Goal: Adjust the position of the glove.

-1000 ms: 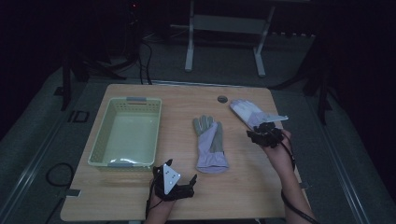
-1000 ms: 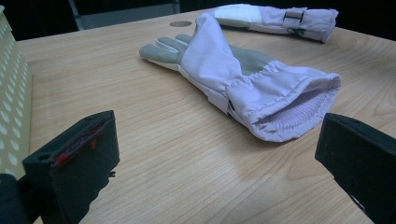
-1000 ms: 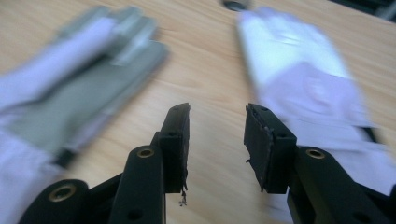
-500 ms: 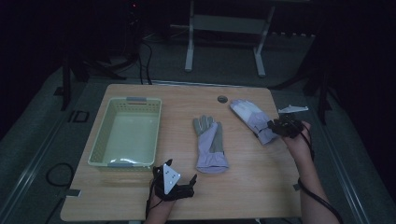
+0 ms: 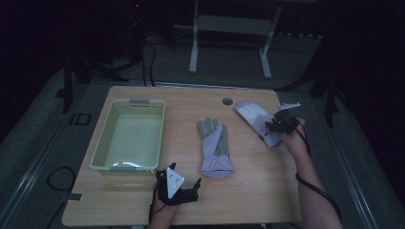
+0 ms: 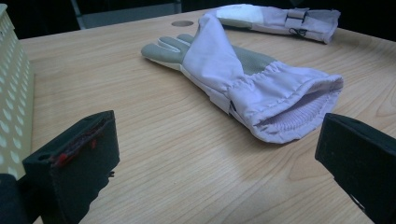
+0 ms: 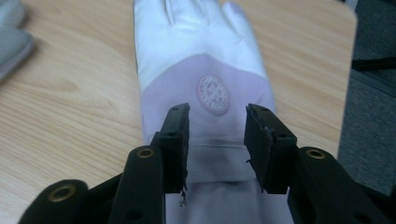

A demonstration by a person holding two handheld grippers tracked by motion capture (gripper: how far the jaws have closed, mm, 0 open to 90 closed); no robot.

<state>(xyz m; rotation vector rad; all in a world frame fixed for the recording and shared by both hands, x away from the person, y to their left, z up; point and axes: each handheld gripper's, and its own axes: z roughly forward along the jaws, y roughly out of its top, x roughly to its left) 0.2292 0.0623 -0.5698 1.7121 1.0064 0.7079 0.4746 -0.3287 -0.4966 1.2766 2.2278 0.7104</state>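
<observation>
Now, the table (image 5: pixel 248 191) spreads under you, the basket (image 5: pixel 107 138) at its left. One glove (image 5: pixel 216 148) lies flat mid-table, cuff toward you. The far glove (image 5: pixel 255 119) lies near the right edge, and your right gripper (image 7: pixel 217 140) sits over its cuff, jaws part-open astride the fabric just short of the round emblem (image 7: pixel 214 94). Your left gripper (image 5: pixel 175 185) rests by the near edge, jaws spread wide, the middle glove's cuff lying ahead between them, untouched.
</observation>
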